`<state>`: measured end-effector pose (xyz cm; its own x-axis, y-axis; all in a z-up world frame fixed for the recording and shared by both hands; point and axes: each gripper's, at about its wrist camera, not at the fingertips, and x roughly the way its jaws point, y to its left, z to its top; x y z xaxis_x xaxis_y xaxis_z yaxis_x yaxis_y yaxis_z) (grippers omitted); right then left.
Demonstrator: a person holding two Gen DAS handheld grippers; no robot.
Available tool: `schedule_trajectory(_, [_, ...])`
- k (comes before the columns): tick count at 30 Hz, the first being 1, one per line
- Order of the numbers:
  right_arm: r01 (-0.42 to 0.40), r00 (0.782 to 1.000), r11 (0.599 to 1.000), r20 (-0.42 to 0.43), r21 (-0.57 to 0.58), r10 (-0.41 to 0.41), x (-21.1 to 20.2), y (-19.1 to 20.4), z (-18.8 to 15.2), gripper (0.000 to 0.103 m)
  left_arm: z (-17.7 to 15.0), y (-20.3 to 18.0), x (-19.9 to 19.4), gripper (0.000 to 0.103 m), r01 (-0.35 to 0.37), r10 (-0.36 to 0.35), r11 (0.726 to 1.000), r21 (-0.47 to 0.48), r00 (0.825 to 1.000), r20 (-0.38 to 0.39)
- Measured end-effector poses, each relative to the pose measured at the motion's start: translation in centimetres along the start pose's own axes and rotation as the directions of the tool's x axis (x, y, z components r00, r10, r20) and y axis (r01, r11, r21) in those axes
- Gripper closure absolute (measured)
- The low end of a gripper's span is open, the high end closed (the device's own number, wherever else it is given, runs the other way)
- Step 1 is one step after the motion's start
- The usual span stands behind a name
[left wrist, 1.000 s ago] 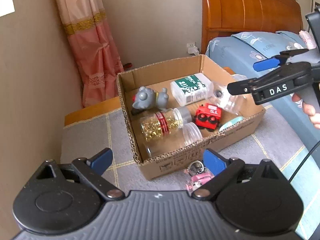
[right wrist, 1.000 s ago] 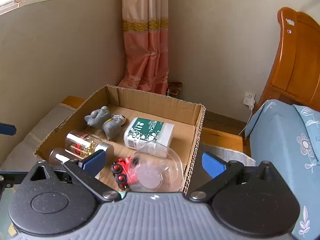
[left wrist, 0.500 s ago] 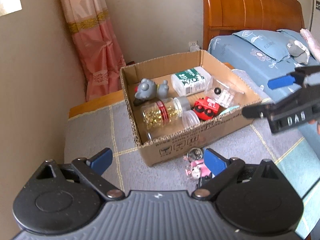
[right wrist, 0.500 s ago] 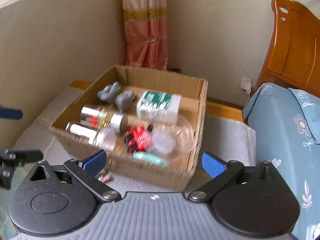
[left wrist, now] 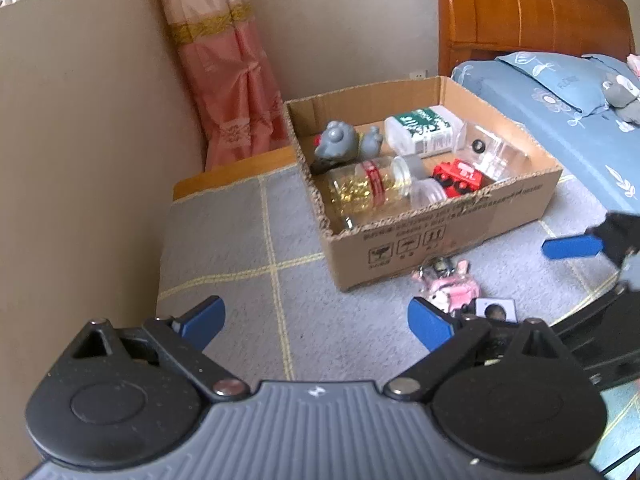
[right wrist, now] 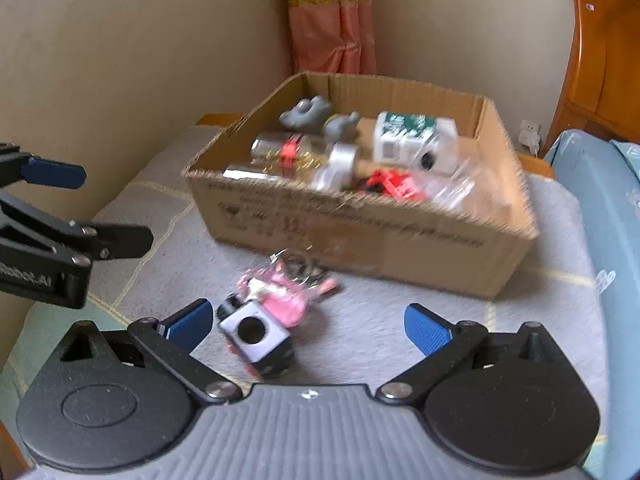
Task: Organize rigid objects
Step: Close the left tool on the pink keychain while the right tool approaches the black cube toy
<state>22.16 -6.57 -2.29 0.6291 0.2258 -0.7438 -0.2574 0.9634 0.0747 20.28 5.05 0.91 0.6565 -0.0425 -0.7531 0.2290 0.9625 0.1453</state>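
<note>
- The left gripper (left wrist: 316, 322) hovers over the grey checked cloth (left wrist: 240, 248) with its 2 blue-tipped fingers spread wide and nothing between them.
- The right gripper (right wrist: 308, 322) is likewise spread wide and empty; it hangs low over the cloth, near the loose items in front of the box.
- The cardboard box (left wrist: 440, 236) sits on the cloth, open at the top, with the bed (left wrist: 560, 92) just beside it and a pink curtain (left wrist: 228, 80) behind.
- Inside the box lie a grey toy figure (left wrist: 338, 146), a white bottle with a green label (left wrist: 420, 130), a clear jar of gold bits with a red band (left wrist: 368, 188), a red toy car (left wrist: 456, 178) and a clear plastic container (left wrist: 486, 150).
- The jar lies on its side along the near wall of the box, with the red toy car just beside its cap end.
- Outside the box, on the cloth close to its near wall, lies a pink keychain toy (right wrist: 284, 292) with metal rings.
- A small black-and-white cube (right wrist: 256, 334) with a dark round hole in 1 face touches the pink keychain toy; in the right wrist view it sits just beside the gripper's left finger, inside the gap between the 2 fingers.
- The right wrist view is blurred, so finer detail on these 2 items cannot be told.
</note>
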Motion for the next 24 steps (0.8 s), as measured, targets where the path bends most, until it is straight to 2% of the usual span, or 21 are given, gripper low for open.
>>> schedule_trajectory(8, [0.077, 0.997, 0.988, -0.002, 0.131, -0.078, 2.9, 1.5, -1.9, 0.000, -0.9, 0.6, 0.2, 0.005, 0.012, -0.012, 1.000, -0.017, 1.000, -0.007])
schedule_trajectory(13, [0.094, 0.995, 0.978, 0.010, 0.187, -0.098, 2.3, 0.3, -3.0, 0.000, -1.4, 0.7, 0.3, 0.005, 0.026, -0.026, 1.000, -0.013, 1.000, -0.008])
schedule_trajectory(17, [0.123, 0.992, 0.972, 0.003, 0.198, -0.126, 1.8, -1.1, -4.2, 0.000, -1.5, 0.3, 0.7, 0.005, 0.041, -0.041, 0.999, -0.012, 0.999, -0.011])
schedule_trajectory(24, [0.208, 0.977, 0.966, 0.008, 0.153, -0.212, 0.6, -3.6, -6.2, 0.000, -1.6, -1.3, 1.6, 0.005, 0.070, -0.070, 0.998, 0.006, 0.997, -0.023])
